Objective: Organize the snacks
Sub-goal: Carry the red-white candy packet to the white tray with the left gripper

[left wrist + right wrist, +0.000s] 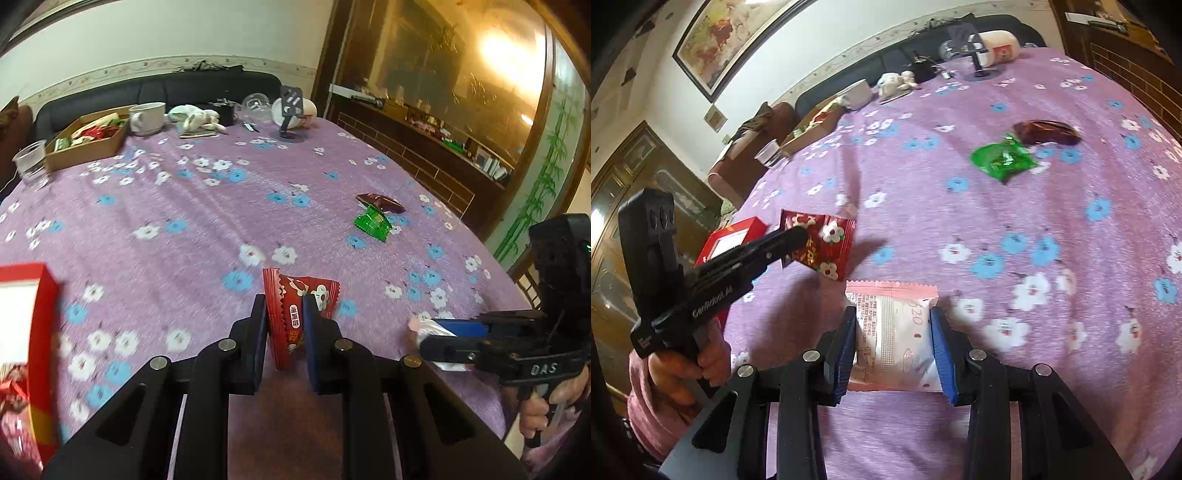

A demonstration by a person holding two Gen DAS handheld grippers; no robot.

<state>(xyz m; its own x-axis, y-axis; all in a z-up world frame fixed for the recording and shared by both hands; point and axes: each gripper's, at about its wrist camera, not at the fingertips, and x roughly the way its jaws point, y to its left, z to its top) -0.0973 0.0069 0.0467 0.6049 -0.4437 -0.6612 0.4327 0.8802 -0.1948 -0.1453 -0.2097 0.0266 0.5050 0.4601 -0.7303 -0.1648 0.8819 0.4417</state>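
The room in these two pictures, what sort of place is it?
Most likely a home living or dining room. A table under a purple floral tablecloth stands before a dark sofa, with a framed painting on the wall and a wooden glass-fronted cabinet to one side.

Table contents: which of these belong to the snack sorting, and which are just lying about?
Job: red packet in left tool; pink-white packet in right tool; green packet; dark brown packet; red box; cardboard tray.

Lying about: plastic cup; white bowl; phone stand.
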